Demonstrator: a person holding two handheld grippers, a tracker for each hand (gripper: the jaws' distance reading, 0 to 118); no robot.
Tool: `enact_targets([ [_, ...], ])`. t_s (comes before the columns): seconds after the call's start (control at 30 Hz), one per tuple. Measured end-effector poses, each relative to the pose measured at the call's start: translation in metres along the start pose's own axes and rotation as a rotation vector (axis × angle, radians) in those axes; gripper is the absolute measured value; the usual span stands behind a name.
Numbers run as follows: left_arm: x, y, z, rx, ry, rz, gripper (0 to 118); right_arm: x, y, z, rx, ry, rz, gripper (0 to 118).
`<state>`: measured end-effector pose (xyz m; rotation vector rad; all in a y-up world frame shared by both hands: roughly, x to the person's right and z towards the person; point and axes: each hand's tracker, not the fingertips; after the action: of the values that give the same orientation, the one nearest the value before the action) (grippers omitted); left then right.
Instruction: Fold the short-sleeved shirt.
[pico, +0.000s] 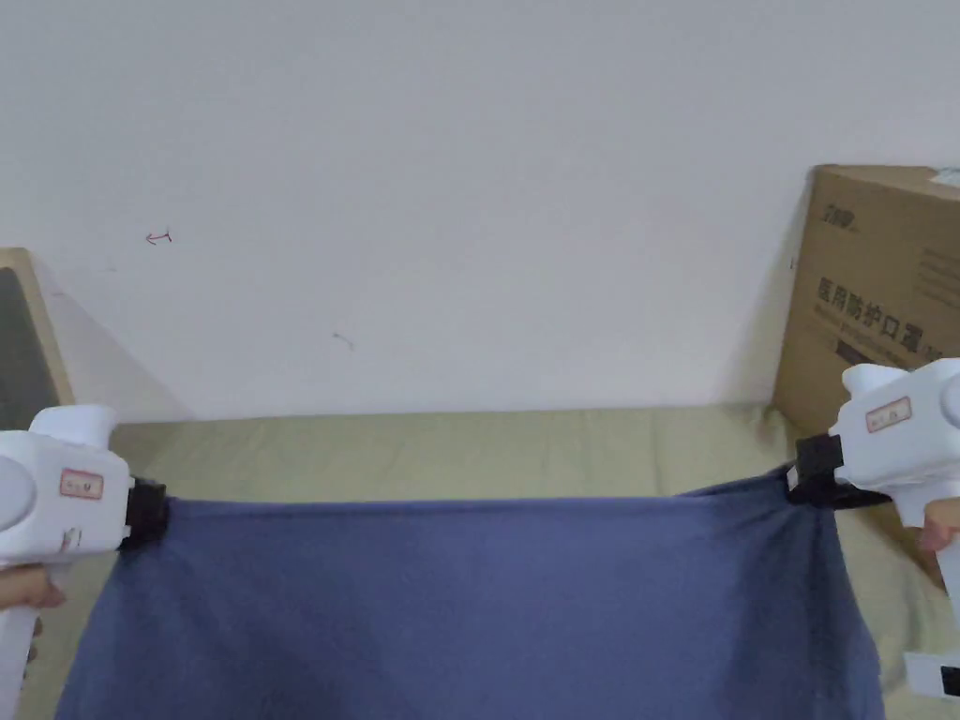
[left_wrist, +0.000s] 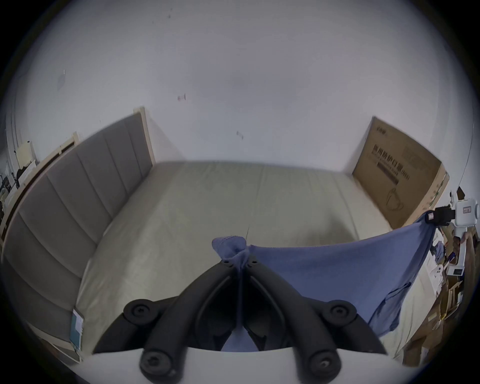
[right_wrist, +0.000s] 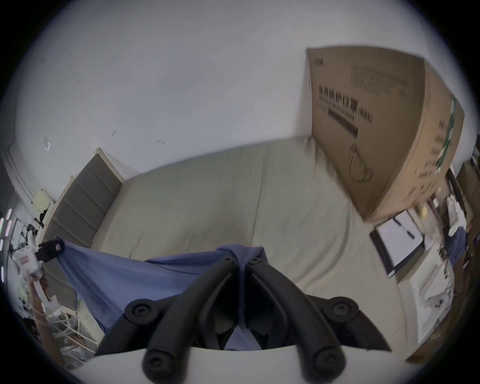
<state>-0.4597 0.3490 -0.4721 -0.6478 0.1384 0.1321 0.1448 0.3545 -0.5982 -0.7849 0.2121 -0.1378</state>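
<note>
Behind everything a plain white wall (pico: 469, 187) is seen, with one bed (pico: 450, 455) under a pale beige sheet running along its foot. One padded grey headboard (left_wrist: 78, 187) is set at the bed's left end, and one large cardboard box (pico: 881, 300) is stood on the bed at its right end, against the wall.

One blue shirt (pico: 469, 609) is held up above the bed, its top edge stretched almost straight between two grippers, with the cloth hanging down from that edge toward the camera.

The left gripper (pico: 150, 514) is held at the shirt's left top corner. In the left gripper view its two black fingers (left_wrist: 228, 270) are seen clenched together, with a bunched tuft of blue fabric pinched between them and sticking out past the tips.

The right gripper (pico: 808, 473) is held at the right top corner, just in front of the box. In the right gripper view its two fingers (right_wrist: 255, 265) are likewise clenched on a fold of the shirt, the cloth being drawn down between them.

Each white gripper body is grasped by one hand, of which a little is seen at the lower edges of the head view.
</note>
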Motion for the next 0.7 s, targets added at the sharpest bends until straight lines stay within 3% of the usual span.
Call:
enact_targets([
  [0.2,0.020,0.079,0.042,0.099,-0.003,-0.028,1,-0.025,0.063,0.064,0.087,-0.032,0.014,1],
  [0.37,0.033,0.153,0.047,0.155,0.020,-0.034,1,-0.036,0.125,0.084,0.123,-0.036,-0.075,1],
  [0.5,0.058,0.197,0.058,0.192,0.049,-0.040,1,-0.050,0.167,0.100,0.158,-0.068,-0.051,1],
  [0.7,0.065,0.256,0.073,0.281,0.082,-0.071,1,-0.065,0.217,0.136,0.248,-0.075,-0.084,1],
])
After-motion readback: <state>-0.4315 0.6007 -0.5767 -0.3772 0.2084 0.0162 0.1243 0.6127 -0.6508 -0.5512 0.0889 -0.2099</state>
